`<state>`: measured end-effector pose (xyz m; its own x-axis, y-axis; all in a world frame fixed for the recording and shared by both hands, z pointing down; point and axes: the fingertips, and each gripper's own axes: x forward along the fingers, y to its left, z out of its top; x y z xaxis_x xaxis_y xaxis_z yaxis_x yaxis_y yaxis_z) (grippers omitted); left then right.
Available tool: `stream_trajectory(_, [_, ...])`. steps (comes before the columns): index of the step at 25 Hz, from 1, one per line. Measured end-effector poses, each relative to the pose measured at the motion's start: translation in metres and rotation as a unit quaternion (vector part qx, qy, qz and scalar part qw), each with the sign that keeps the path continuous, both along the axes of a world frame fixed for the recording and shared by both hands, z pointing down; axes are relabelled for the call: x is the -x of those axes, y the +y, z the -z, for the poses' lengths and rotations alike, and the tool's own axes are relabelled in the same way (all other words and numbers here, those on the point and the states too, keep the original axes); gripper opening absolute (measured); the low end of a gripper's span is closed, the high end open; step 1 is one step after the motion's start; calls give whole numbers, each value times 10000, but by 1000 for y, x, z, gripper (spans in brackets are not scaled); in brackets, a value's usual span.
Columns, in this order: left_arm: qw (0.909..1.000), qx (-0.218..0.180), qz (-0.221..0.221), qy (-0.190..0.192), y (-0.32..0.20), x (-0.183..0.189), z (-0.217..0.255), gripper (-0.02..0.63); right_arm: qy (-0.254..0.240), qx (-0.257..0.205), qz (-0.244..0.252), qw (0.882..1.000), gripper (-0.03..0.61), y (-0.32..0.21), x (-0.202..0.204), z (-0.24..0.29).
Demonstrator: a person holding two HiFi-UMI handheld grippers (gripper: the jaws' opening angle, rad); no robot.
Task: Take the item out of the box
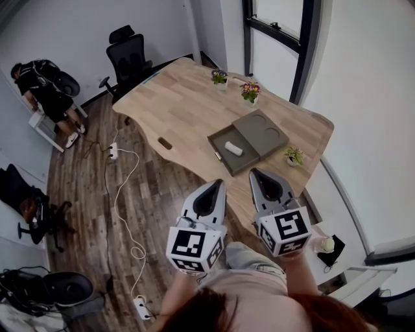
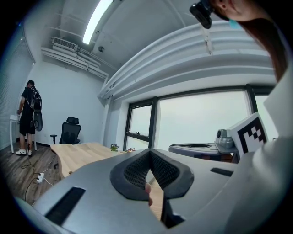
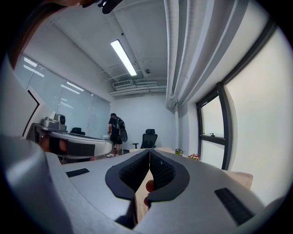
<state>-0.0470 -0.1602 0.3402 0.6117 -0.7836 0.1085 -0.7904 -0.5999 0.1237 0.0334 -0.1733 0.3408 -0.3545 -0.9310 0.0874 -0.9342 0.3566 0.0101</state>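
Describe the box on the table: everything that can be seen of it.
The box is flat, grey-green and looks like cardboard. It lies open on the wooden table, in two parts side by side: one has two round hollows, the other is a shallow tray holding a small white item. Nothing else touches it.

White walls [image 1: 97, 26], plank floor [image 1: 84, 214], wooden table [image 1: 188, 110], black office chair [image 1: 128, 55], windows [image 1: 275, 19]
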Motion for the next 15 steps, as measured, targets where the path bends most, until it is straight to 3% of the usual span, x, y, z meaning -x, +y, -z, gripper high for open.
stream_trajectory(15, [9999,115,-63,95,-79,0,-11,0,149,387,-36,9991,2,-79,-6,-27])
